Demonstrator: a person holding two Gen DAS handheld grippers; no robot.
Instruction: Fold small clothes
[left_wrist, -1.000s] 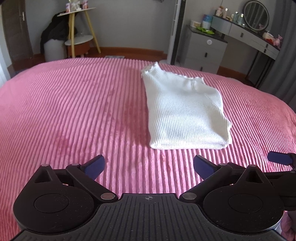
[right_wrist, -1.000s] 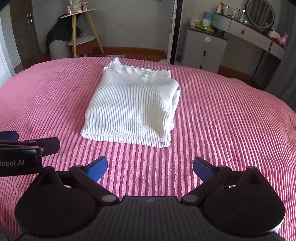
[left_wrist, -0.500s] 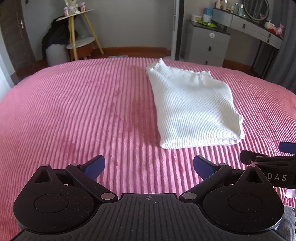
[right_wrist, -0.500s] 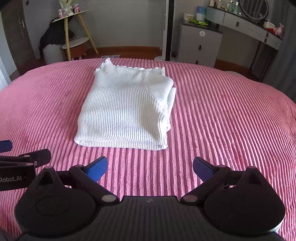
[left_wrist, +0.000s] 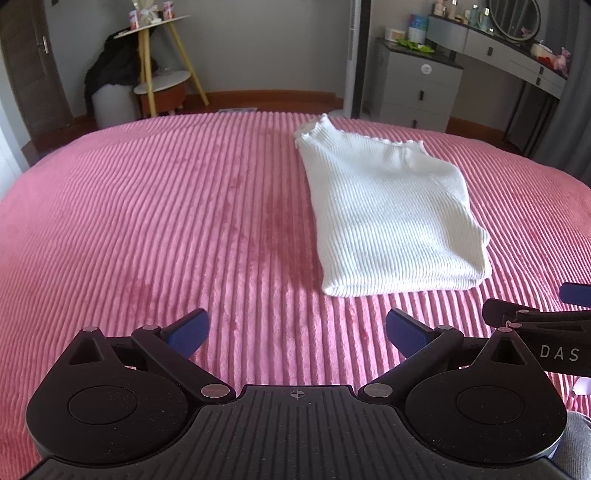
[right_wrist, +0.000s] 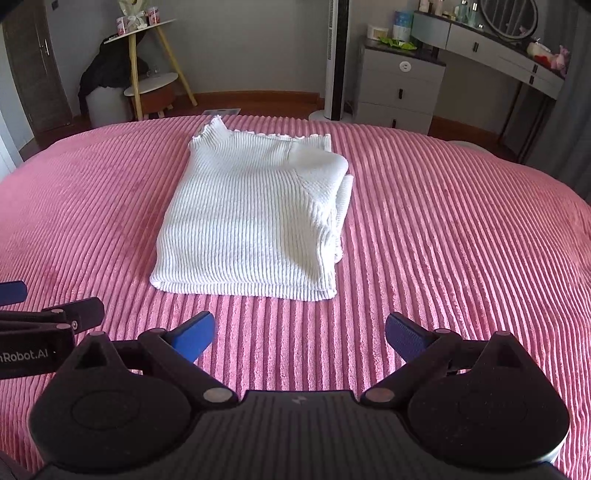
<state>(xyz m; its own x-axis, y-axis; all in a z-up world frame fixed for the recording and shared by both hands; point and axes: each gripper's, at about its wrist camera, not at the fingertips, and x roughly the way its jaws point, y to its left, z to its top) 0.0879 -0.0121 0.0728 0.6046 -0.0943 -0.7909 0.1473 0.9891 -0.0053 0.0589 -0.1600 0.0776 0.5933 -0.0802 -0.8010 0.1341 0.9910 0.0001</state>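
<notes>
White ribbed top (right_wrist: 255, 218) folded flat, maybe doubled; both hand-held grippers (left_wrist: 295, 332) (right_wrist: 299, 334) spread, empty.

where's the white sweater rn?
The folded white ribbed knit sweater lies flat on the pink corduroy bedspread, centre-left in the right wrist view, ahead of both open grippers.

- Soft daylight fills both views; the pink bed (left_wrist: 155, 221) is evenly bright, and the room at the top of the frame is dimmer.
- Fisheye bending curves the bed's edges, and the corners darken.
- The white sweater (right_wrist: 255, 218) shows gentle shading; focus stays sharp.
</notes>
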